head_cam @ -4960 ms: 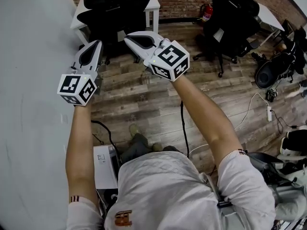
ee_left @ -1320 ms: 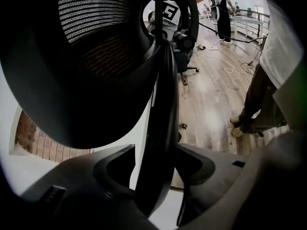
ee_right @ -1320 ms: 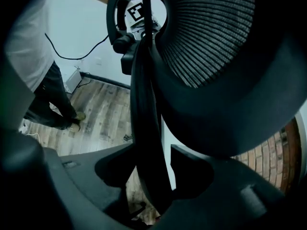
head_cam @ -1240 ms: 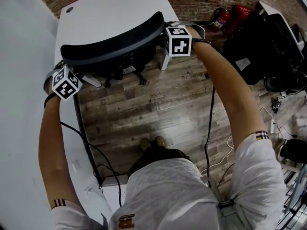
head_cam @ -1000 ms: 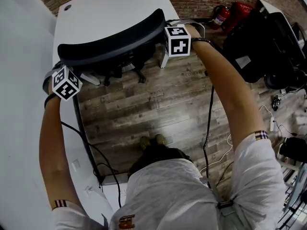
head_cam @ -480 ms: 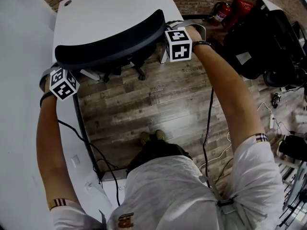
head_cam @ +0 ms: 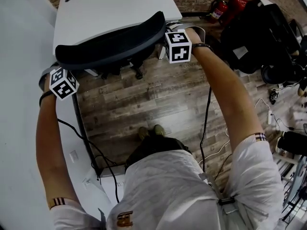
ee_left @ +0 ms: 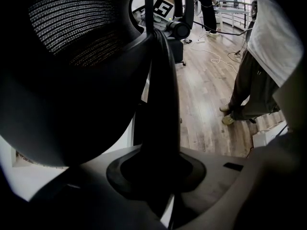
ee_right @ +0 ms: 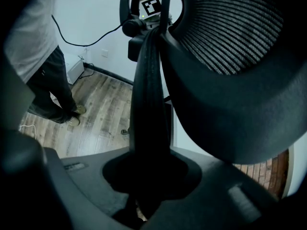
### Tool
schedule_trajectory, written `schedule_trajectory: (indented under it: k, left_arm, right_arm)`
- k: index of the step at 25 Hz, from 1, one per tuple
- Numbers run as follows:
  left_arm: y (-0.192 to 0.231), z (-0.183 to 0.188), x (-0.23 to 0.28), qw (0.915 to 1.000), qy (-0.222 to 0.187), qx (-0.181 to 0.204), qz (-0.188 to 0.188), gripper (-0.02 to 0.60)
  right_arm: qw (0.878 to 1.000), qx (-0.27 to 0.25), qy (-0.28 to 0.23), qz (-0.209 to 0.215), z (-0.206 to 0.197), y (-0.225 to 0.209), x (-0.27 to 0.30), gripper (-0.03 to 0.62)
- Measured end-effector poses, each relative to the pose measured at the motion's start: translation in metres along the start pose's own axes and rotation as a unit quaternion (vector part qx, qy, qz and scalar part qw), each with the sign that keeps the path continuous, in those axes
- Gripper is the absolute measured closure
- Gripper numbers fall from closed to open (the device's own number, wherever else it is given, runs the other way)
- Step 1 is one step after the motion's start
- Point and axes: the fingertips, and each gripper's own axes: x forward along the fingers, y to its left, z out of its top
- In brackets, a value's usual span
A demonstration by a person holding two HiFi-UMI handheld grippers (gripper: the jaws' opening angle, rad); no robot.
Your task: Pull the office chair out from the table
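We clamp office chair backrest: left gripper 9 o'clock end, right gripper 3; table at 12, pull toward 6.

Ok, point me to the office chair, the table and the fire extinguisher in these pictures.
office chair (head_cam: 108,46), head view, on the curved top of its dark backrest.
table (head_cam: 115,6), head view, on its bare white top.
fire extinguisher (head_cam: 218,7), head view, on its red body.

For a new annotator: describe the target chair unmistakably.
Find the white table at top. The office chair stands at its near edge; unlike the dark chairs at right, the left gripper and right gripper clamp its curved backrest's ends.
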Motion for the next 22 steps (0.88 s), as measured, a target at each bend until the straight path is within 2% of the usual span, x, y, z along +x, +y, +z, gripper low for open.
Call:
schedule_trajectory:
  k: [9, 22]
  left_arm:
    - [-0.044, 0.002, -0.025, 0.9999, -0.013, 0.0, -0.003, 0.503]
    - [-0.116, 0.002, -0.066, 0.9999, -0.009, 0.002, -0.009, 0.503]
  right_arm:
    - [1.0, 0.0, 0.004, 0.002, 0.014, 0.041, -0.025, 0.516]
    - [1.0, 0.005, 0.004, 0.001, 0.037, 0.112, -0.066, 0.516]
